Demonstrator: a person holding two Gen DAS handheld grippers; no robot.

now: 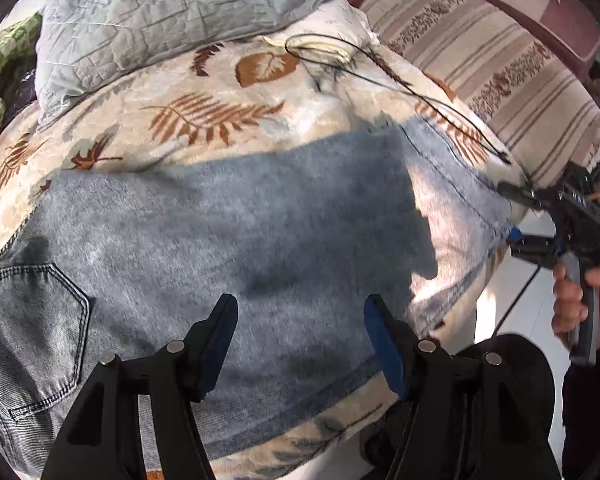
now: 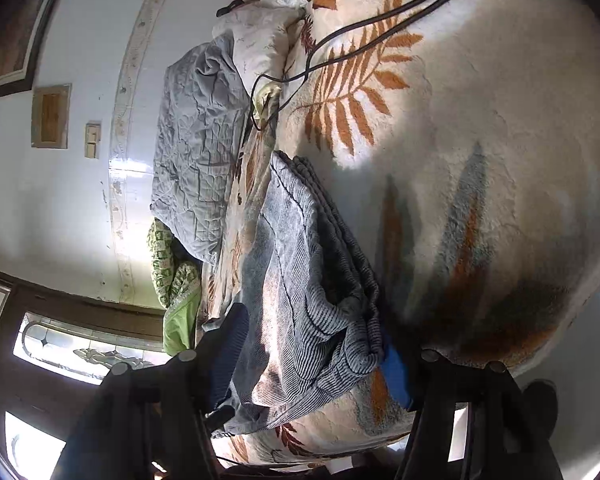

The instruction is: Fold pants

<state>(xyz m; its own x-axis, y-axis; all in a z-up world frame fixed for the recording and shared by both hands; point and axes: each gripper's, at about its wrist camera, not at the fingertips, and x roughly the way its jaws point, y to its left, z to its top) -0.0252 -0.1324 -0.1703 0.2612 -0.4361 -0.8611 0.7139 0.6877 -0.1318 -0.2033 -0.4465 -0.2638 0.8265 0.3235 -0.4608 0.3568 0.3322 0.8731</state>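
The jeans (image 1: 228,240) are lying spread across the leaf-patterned blanket (image 1: 220,92) on the bed, a stitched back pocket (image 1: 40,332) showing at the lower left of the left wrist view and the far end reaching the bed's right edge. In the right wrist view the denim is looking stacked in several layers, its edges stepped like a partial fold — though the fisheye and shadow are making the layer count hard to judge. Denim like this is likely handling as a heavy, limp but fairly grippy cloth: it is not going to slip much, it will sag between two holds, and thick seams and the waistband will be resisting a crisp crease. The sensible holds are the outer corners of the folded end or the hem edges, pinching all layers together so none trail behind.

The left gripper (image 1: 300,344) is hovering tilted down over the middle of the jeans, its jaws standing apart with nothing pinched. The right gripper (image 2: 312,364) is sitting low at the bed's edge, rolled on its side, a person's hand (image 1: 572,300) around its handle; its jaws are standing apart around the bunched end of the denim, the cloth lying between the pads without being squeezed. A black cable (image 2: 364,24) is trailing over the blanket beyond.
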